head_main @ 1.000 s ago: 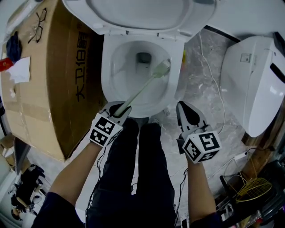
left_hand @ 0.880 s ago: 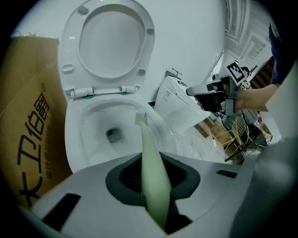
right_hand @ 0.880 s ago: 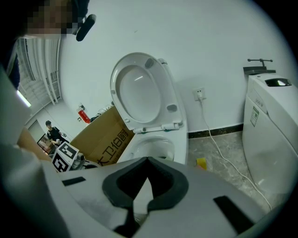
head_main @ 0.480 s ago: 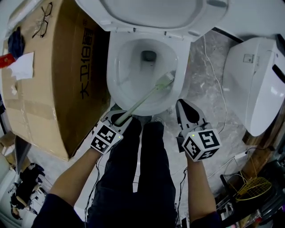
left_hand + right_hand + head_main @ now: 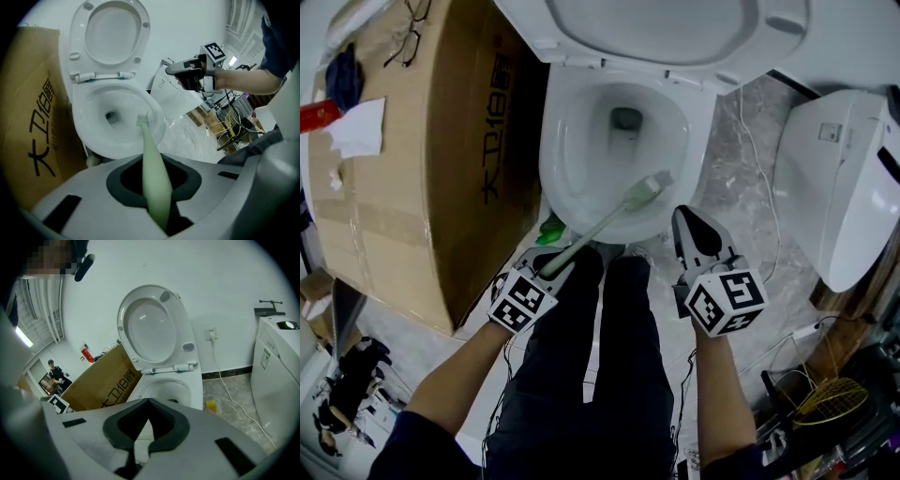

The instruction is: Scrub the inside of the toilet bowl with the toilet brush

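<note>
The white toilet bowl [image 5: 561, 178] stands open with its seat and lid [image 5: 675, 28] raised. A pale green toilet brush [image 5: 605, 221] runs from my left gripper [image 5: 553, 265] up into the bowl. Its bristle head [image 5: 651, 187] lies low on the bowl's near right wall, below the drain. In the left gripper view the jaws are shut on the brush handle [image 5: 153, 173], and the head [image 5: 142, 120] is by the bowl's rim [image 5: 93, 140]. My right gripper [image 5: 684, 217] hovers just right of the bowl's front, shut and empty. In the right gripper view [image 5: 148, 401] its jaws meet at the tip.
A large cardboard box [image 5: 422, 159] stands tight against the toilet's left side. Another white toilet unit [image 5: 834, 187] stands at the right, with a cable [image 5: 752, 169] across the marble floor. The person's legs [image 5: 600, 366] are directly before the bowl. A yellow item [image 5: 210, 405] lies by the base.
The brush head has slid from beside the drain back toward the bowl's near right wall. My left gripper has drawn back and down with it. The right gripper has stayed about where it was.
</note>
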Available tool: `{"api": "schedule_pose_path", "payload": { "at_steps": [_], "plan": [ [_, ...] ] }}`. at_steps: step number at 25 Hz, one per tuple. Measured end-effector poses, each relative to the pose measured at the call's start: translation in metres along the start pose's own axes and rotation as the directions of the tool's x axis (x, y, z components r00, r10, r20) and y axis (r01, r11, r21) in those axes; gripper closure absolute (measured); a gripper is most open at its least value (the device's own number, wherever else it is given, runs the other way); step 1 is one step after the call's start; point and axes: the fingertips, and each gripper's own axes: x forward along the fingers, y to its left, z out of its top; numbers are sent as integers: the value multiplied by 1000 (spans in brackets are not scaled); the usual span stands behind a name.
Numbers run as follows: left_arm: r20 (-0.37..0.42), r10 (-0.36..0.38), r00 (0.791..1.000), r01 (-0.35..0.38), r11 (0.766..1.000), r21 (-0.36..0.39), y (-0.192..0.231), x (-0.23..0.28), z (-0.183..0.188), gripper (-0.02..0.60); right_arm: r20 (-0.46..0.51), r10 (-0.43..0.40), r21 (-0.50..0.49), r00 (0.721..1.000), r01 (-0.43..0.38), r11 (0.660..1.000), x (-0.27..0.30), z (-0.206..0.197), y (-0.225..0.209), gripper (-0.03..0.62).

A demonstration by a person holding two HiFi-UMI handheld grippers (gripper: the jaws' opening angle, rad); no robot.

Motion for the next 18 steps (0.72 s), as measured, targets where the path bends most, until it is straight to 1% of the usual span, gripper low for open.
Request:
{"api": "schedule_pose_path", "payload": {
  "at_steps": [3, 8, 13, 18],
  "plan": [
    [-18, 5, 1000, -5, 1000, -24, 1, -6, -11, 497, -3, 5, 1, 1000, -5, 1000, 2, 1, 5, 591],
    [-38, 25, 999, -28, 998, -56, 12, -13, -18, 497, -10, 14, 5, 1000, -14, 1000, 10, 2, 12, 591],
    [-52, 59, 997, -64, 994, -88, 26, -19, -25, 497, -31, 19, 6, 999, -19, 1000, 19, -3, 16, 591],
    [-59, 113, 992, -121, 981, -149, 42, -32, -33, 497, -47, 23, 5, 999, -23, 1000, 27, -2, 19, 591]
  ]
}}
